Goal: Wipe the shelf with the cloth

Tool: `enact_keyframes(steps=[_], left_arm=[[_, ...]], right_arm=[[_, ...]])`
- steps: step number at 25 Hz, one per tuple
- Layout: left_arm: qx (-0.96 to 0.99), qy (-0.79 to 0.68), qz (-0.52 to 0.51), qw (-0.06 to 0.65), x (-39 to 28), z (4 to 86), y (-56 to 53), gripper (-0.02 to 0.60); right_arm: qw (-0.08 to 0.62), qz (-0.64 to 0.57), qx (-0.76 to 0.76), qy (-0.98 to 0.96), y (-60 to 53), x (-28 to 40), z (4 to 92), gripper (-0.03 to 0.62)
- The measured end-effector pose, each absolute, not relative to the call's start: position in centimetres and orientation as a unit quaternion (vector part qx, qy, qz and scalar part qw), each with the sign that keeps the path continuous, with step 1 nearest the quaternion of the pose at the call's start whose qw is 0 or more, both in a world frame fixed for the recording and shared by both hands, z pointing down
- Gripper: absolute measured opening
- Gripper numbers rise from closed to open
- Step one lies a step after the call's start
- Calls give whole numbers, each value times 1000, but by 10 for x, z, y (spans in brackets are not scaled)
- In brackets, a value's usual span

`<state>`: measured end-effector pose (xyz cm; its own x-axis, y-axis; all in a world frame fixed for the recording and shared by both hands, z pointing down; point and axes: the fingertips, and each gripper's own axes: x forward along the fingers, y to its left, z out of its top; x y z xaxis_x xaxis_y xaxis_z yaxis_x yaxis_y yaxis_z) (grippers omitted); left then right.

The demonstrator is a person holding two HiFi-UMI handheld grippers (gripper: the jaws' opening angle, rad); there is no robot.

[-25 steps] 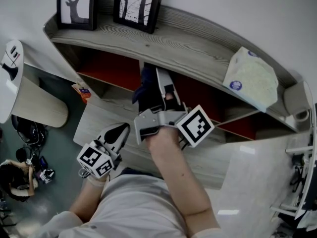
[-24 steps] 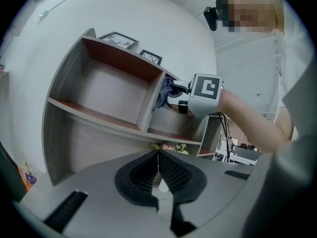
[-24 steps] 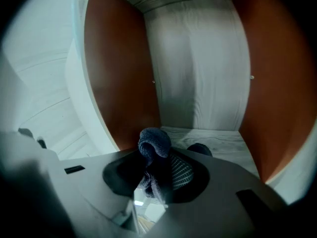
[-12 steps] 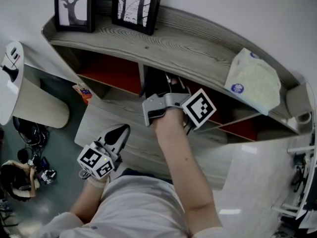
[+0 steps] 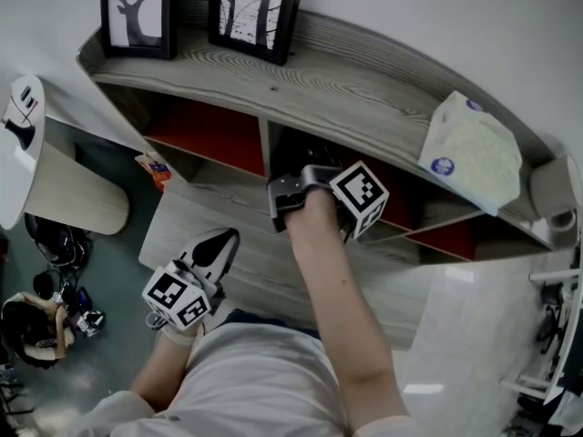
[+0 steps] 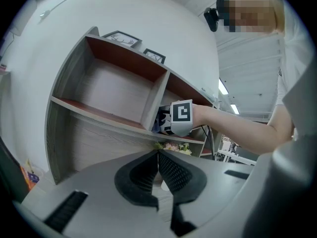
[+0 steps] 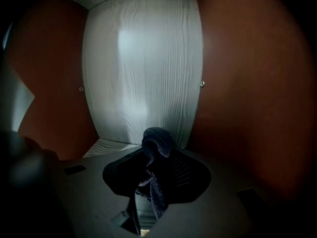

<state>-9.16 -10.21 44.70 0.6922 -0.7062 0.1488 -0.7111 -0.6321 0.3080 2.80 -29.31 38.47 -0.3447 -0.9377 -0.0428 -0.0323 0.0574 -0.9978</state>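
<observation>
The grey wooden shelf (image 5: 364,85) with red-backed compartments runs across the head view. My right gripper (image 7: 153,170) reaches inside the middle compartment and is shut on a dark blue cloth (image 7: 154,150), which bunches up above the jaws. From the head its marker cube (image 5: 359,197) shows at the compartment's mouth, the jaws hidden inside. The compartment's pale back panel (image 7: 143,68) lies straight ahead, red walls on both sides. My left gripper (image 5: 211,251) hangs low in front of the shelf, shut with nothing between its jaws. In the left gripper view the cloth (image 6: 162,121) shows beside the right gripper's cube.
Two framed tree pictures (image 5: 250,7) stand on the shelf top at the left. A pale tissue packet (image 5: 474,153) lies on the top at the right. A round white table (image 5: 36,162) is at the far left, with clutter on the floor below.
My right gripper has pushed forward with the cloth, from in front of the shelf into the middle compartment. The left gripper has stayed put.
</observation>
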Motion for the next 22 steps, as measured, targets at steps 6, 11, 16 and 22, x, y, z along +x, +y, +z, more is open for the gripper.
enact_keyframes(steps=[6,11,16,22], left_arm=[[903,-392,6,175,-92,448,-100,15],[905,-389,3,173,-87,448,-96,15],[906,-386,4,172,-84,448,-93,15],[907,-387,4,169,-82,446,-92,15]], right_arm=[[395,-560,-399,609,-271,19,386,106],[412,-570,-377,603,-244,11,387,106],[419,-578,-356,603,-222,2,376,106],[425,-558,-311,641,-201,-8,347,106]])
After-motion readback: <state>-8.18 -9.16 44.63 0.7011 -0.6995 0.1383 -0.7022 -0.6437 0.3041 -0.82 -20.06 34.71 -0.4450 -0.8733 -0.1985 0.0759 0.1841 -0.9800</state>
